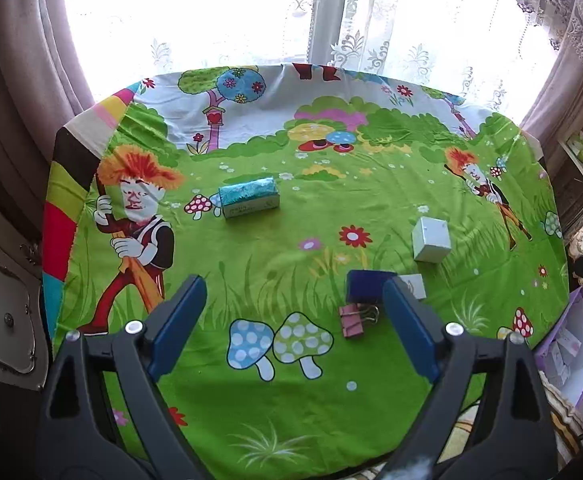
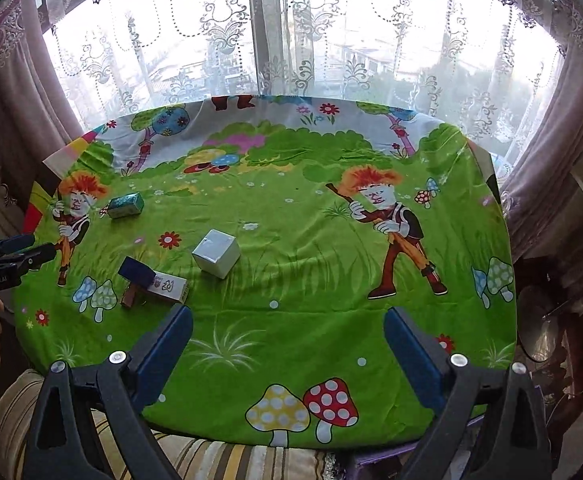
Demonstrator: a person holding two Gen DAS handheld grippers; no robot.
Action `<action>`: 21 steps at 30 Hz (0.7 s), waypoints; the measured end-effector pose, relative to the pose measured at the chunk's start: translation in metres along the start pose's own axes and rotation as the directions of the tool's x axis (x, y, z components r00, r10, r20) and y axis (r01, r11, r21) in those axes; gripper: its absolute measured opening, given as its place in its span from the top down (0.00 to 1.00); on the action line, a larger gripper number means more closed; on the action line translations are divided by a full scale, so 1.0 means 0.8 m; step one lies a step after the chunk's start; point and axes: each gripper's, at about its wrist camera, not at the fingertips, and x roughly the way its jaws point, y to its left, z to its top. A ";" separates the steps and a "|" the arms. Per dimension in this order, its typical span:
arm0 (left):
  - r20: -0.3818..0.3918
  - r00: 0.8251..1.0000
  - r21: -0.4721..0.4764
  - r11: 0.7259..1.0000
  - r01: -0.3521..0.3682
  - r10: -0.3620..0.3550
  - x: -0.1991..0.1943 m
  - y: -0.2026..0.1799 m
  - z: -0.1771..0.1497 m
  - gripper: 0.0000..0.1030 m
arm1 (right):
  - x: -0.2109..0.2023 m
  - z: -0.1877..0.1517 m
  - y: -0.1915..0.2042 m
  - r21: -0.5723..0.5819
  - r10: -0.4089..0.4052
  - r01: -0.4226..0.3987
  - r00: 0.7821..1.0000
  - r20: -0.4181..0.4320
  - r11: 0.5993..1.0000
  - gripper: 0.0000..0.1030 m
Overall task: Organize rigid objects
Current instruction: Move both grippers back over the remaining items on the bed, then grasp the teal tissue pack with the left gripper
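We hold our left hand-held gripper (image 1: pixel 293 304) wide and empty above the desk (image 1: pixel 251 264); the pink binder clip (image 1: pixel 354 321) lies just inside its right finger. Our right hand-held gripper (image 2: pixel 287 334) gapes empty, the white cube (image 2: pixel 215 258) beyond.

White lettering reading "GenRobot.AI" stands on the black body of the left gripper (image 2: pixel 11 258), seen left of the right tongs. Print on the small boxes is unreadable.
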 end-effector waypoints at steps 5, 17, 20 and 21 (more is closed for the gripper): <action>0.009 0.999 -0.050 0.998 -0.043 0.044 0.033 0.002 0.035 0.08 | 0.040 0.020 0.010 0.041 0.018 -0.017 0.999 -0.043 0.999 0.05; -0.005 0.993 -0.136 0.984 -0.114 0.114 0.083 0.014 0.071 0.06 | 0.095 0.069 0.029 0.054 0.044 -0.041 0.997 -0.064 0.998 0.05; -0.013 0.991 -0.150 0.980 -0.132 0.132 0.096 0.022 0.071 0.06 | 0.105 0.069 0.044 0.033 0.048 -0.046 0.997 -0.068 0.998 0.05; -0.017 0.991 -0.158 0.978 -0.136 0.135 0.101 0.025 0.071 0.06 | 0.109 0.068 0.048 0.028 0.051 -0.049 0.996 -0.070 0.998 0.05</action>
